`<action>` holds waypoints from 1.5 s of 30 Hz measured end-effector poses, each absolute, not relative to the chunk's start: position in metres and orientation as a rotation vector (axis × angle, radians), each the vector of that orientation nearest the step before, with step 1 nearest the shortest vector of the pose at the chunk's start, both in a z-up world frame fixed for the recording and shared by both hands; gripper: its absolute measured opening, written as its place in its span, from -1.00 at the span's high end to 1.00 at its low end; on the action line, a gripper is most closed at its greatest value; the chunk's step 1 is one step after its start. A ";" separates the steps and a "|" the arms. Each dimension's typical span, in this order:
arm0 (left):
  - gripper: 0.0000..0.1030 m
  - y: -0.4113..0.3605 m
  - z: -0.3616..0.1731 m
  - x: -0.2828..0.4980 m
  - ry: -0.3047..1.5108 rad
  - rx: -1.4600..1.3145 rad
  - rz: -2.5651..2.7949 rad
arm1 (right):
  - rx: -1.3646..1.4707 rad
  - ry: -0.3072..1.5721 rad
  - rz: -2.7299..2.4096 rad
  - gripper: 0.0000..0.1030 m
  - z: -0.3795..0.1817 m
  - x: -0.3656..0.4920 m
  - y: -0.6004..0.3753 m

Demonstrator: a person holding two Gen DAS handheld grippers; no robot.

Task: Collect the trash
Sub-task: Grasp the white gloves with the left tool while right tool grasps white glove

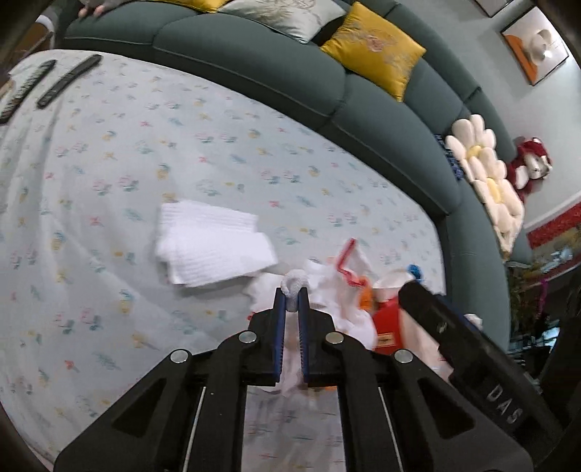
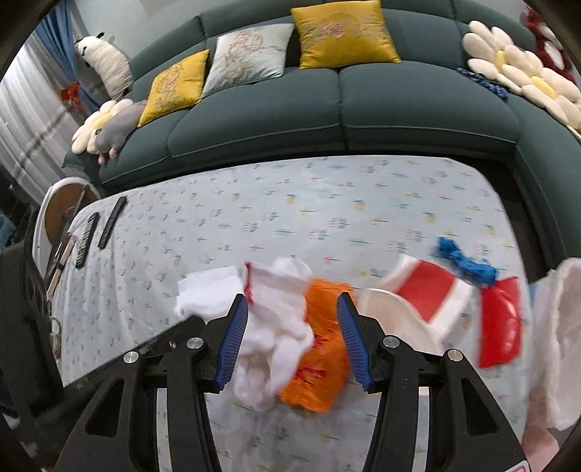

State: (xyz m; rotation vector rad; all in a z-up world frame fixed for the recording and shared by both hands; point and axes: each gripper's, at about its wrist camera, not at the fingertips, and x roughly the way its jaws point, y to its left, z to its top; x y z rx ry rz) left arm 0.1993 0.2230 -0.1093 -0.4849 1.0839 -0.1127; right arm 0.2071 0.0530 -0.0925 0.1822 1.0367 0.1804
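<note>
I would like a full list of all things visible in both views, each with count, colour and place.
sofa: one, dark green, behind the table
cushions: three, two yellow and one grey, on the sofa
tablecloth: one, pale floral, on the table
remote controls: two, black, far left
folded towel: one, white, mid-table
trash pile: white, orange, red, blue, near edge
left hand-held gripper: shut on white tissue
right hand-held gripper: open over the pile

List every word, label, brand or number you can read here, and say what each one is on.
"DAS": raised letters on the right gripper's black body, left wrist view.
Orange wrapper: red print, too blurred to read.
Red package: small yellow label, unreadable.
Nothing else legible, including the wall picture.
</note>
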 end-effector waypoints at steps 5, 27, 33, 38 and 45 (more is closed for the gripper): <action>0.88 0.244 -0.120 0.193 1.096 -0.541 -0.063 | 0.126 1.080 0.234 0.04 -0.108 0.215 0.089; 0.88 0.246 -0.101 0.158 1.061 -0.521 -0.064 | 0.220 1.092 0.273 0.89 -0.105 0.170 0.069; 0.88 0.226 -0.069 0.146 1.003 -0.490 -0.097 | 0.284 0.963 0.247 0.89 -0.049 0.151 0.034; 0.86 0.203 -0.037 0.134 0.948 -0.444 -0.148 | 0.296 0.852 0.212 0.89 -0.007 0.131 0.000; 0.03 0.183 -0.040 0.119 0.962 -0.377 -0.103 | 0.322 0.777 0.160 0.89 0.022 0.108 -0.046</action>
